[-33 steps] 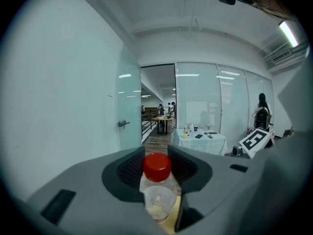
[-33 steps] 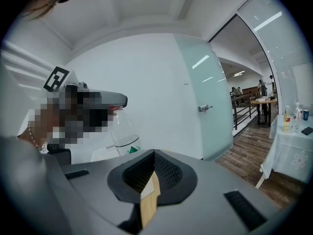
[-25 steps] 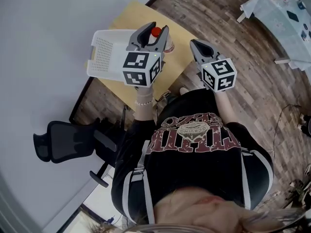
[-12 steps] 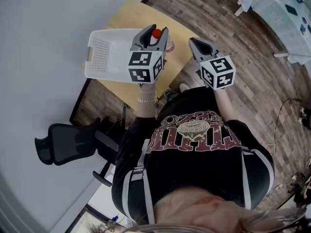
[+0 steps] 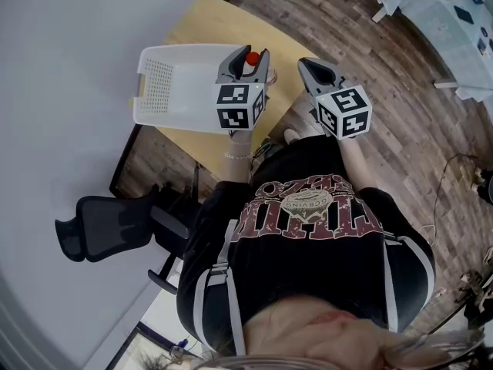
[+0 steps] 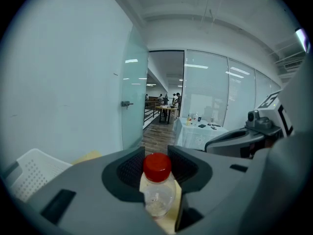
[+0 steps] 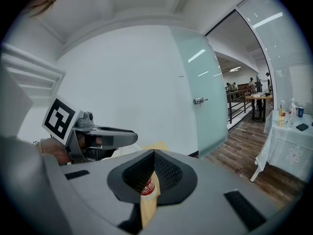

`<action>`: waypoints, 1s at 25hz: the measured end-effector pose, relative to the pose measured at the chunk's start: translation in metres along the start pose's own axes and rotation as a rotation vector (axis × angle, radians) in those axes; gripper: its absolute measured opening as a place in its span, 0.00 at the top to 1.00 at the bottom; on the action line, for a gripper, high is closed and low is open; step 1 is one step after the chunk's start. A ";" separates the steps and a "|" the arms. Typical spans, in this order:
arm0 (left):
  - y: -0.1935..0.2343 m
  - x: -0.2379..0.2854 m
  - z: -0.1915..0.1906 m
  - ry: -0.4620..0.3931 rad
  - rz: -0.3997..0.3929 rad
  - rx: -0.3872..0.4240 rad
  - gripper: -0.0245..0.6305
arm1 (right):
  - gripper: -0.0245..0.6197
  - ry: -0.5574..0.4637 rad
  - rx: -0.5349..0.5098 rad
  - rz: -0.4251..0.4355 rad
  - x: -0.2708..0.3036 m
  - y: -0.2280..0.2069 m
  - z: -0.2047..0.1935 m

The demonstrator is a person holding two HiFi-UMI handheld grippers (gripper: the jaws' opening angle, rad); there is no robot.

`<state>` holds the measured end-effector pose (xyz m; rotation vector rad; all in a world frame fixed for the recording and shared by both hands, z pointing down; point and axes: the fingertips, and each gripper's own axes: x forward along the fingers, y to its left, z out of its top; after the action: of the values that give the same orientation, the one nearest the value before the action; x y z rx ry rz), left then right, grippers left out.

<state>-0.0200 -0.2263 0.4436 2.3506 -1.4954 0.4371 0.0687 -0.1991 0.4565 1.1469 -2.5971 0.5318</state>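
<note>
— Red-capped bottle [image 5: 252,58]: where is it in the head view?
— In my left gripper [image 5: 247,55], over the wooden table [image 5: 202,23], next to the white basket [image 5: 173,83].
— And in the left gripper view?
— Both jaws press on the bottle's sides.
— The right gripper view?
— My right gripper [image 7: 152,154] is closed, tips together, gripping nothing.

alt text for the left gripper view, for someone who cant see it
A small clear bottle with a red cap stands clamped between the jaws of the left hand-held gripper. A white perforated basket sits low on the left on a light wooden table, with a white wall and a frosted glass door beyond.
</note>
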 end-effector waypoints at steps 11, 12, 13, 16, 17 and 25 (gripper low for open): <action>0.004 0.023 -0.033 -0.002 0.043 -0.003 0.67 | 0.94 0.030 -0.001 0.002 0.013 -0.007 -0.005; 0.003 0.026 -0.036 0.003 0.045 -0.001 0.67 | 0.94 0.032 -0.001 0.003 0.014 -0.009 -0.004; 0.002 0.028 -0.037 0.006 0.047 0.005 0.67 | 0.94 0.034 -0.002 0.005 0.015 -0.009 -0.004; 0.001 0.031 -0.040 0.010 0.049 0.026 0.67 | 0.94 0.039 -0.006 0.007 0.019 -0.009 -0.003; 0.001 0.031 -0.041 0.015 0.047 0.029 0.67 | 0.94 0.041 -0.007 0.008 0.021 -0.008 -0.004; -0.003 0.030 -0.039 0.022 0.033 0.015 0.67 | 0.94 0.047 -0.007 0.013 0.028 -0.005 -0.003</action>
<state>-0.0088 -0.2330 0.4908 2.3276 -1.5275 0.4824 0.0539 -0.2193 0.4710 1.1029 -2.5665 0.5455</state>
